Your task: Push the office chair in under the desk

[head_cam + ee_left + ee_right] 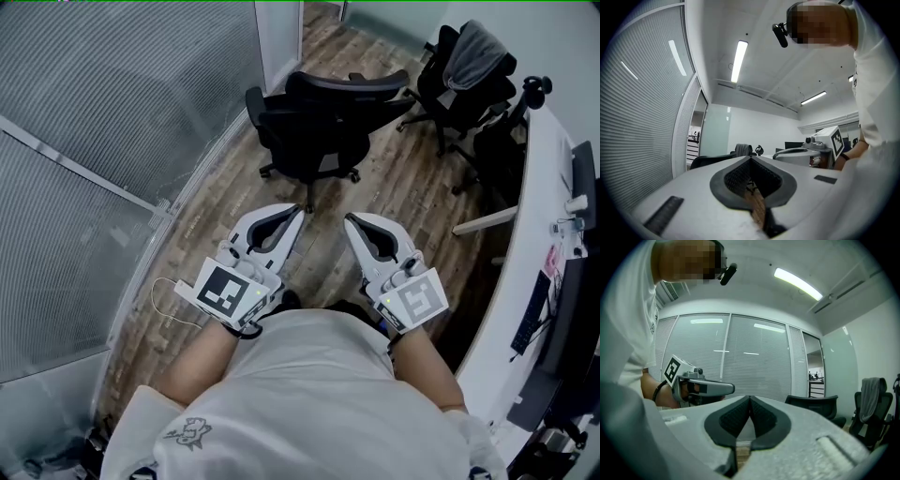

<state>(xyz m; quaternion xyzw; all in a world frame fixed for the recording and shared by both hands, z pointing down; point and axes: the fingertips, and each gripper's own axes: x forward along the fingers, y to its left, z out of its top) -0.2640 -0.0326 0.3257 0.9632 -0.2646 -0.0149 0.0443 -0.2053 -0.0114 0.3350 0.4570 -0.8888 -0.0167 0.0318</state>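
The left gripper (298,210) and right gripper (348,218), fingers pressed together and empty, point level like blunt pushers toward the black office chair (314,122) at upper centre, well apart from the white counter (539,187) at right.

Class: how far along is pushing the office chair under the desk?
Done: nothing; the black office chair stands on the floor, apart from the desk. In hand: left gripper and right gripper, both shut and empty, point toward it without touching. Left: reach the chair and push it under.
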